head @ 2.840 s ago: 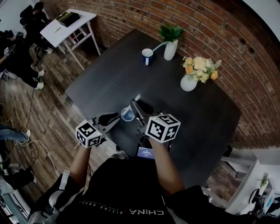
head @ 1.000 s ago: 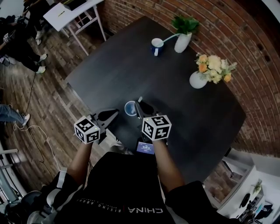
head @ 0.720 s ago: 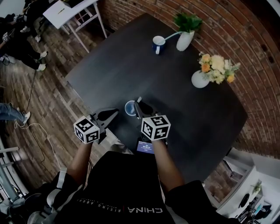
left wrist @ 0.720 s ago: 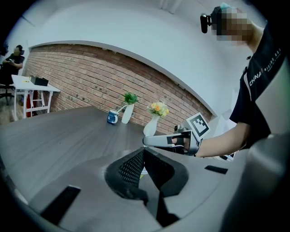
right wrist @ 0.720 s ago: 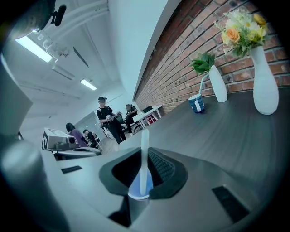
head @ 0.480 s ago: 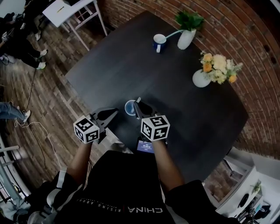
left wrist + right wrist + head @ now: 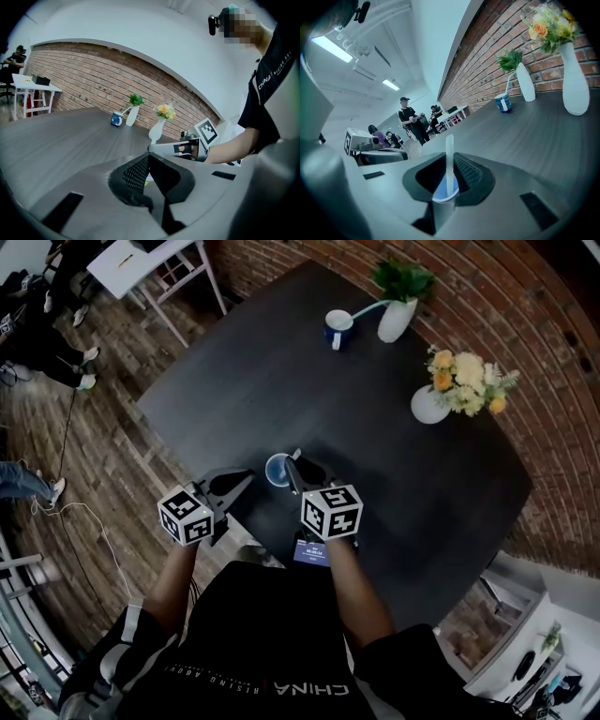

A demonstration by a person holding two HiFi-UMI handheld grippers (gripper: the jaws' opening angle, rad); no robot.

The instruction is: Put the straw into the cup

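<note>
A small clear cup (image 7: 276,469) with a blue rim stands near the front edge of the dark table (image 7: 394,474). A white straw (image 7: 449,154) rises upright from the cup (image 7: 443,196), its lower end inside. My right gripper (image 7: 294,465) is shut on the straw (image 7: 296,456) just above the rim, the pads on either side of it. My left gripper (image 7: 244,478) hovers shut and empty to the left of the cup. In the left gripper view its closed jaws (image 7: 148,158) hide most of the cup, and the right gripper (image 7: 174,148) reaches in from the right.
At the table's far side stand a blue mug (image 7: 337,328), a white vase with a green plant (image 7: 396,315) and a round vase of flowers (image 7: 431,401). A small lit screen (image 7: 311,552) lies by the front edge. A white desk (image 7: 155,261) and people stand beyond, left.
Both grippers, the cup and the straw keep their places. Only the head camera's view has shifted a little.
</note>
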